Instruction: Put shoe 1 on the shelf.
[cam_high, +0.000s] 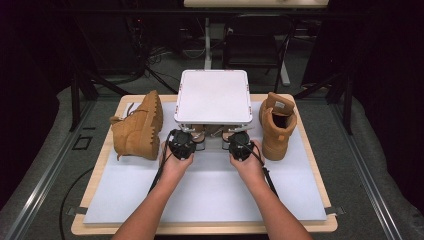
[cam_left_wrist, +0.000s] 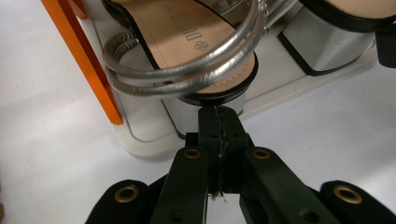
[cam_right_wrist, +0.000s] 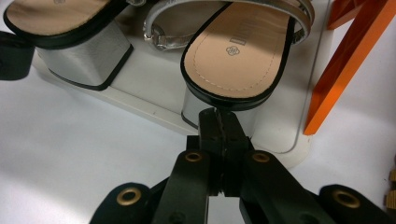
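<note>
Jaws on both grippers are pressed together with nothing between them, each tip sitting right at the silver block heel of a sandal. The left gripper points at the heel of the left sandal, the one with the looped silver straps; the right gripper points at the heel of the right sandal. Both sandals stand side by side on the bottom shelf of a small white rack with orange legs, in the middle of the bench, heels toward the person. Judging by this, the step in hand is getting the sandals off the shelf, so the jaws would first need to part and then close on the heel or the sole's back edge. Drawing both straight back, level, should keep the straps off the top shelf. One tan boot lies left of the rack and another boot stands right, near enough to be bumped.
</note>
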